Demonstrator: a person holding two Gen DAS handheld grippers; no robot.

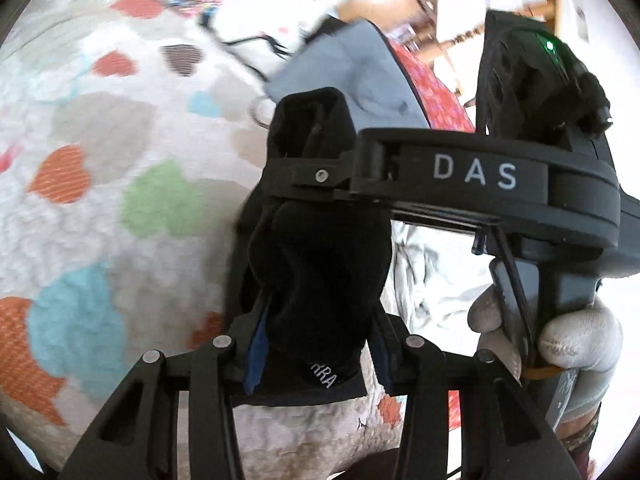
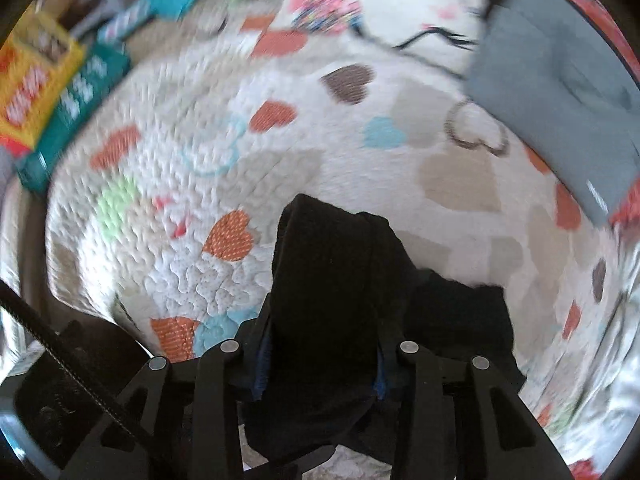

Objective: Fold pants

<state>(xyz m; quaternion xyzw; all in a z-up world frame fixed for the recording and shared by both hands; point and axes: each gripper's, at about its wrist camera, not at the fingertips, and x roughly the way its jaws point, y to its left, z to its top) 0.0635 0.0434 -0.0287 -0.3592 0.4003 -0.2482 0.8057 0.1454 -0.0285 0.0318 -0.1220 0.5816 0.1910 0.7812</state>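
Black pants (image 1: 316, 272) bunch up between the fingers of my left gripper (image 1: 316, 344), which is shut on a thick fold of the fabric with white lettering near its edge. In the same view my right gripper's black body marked DAS (image 1: 472, 176) crosses above, held by a gloved hand (image 1: 568, 340). In the right wrist view my right gripper (image 2: 320, 364) is shut on another bunch of the black pants (image 2: 332, 280), lifted over the quilt; more black cloth hangs to the right. Both sets of blue pads are mostly hidden by fabric.
A white quilt with coloured hearts (image 2: 224, 152) covers the bed. A grey folded garment (image 2: 560, 92) lies at the far right, a patterned white cloth (image 2: 380, 4) at the back. Yellow and teal boxes (image 2: 44, 92) sit at the left edge. A red patterned cloth (image 1: 436, 92) borders the quilt.
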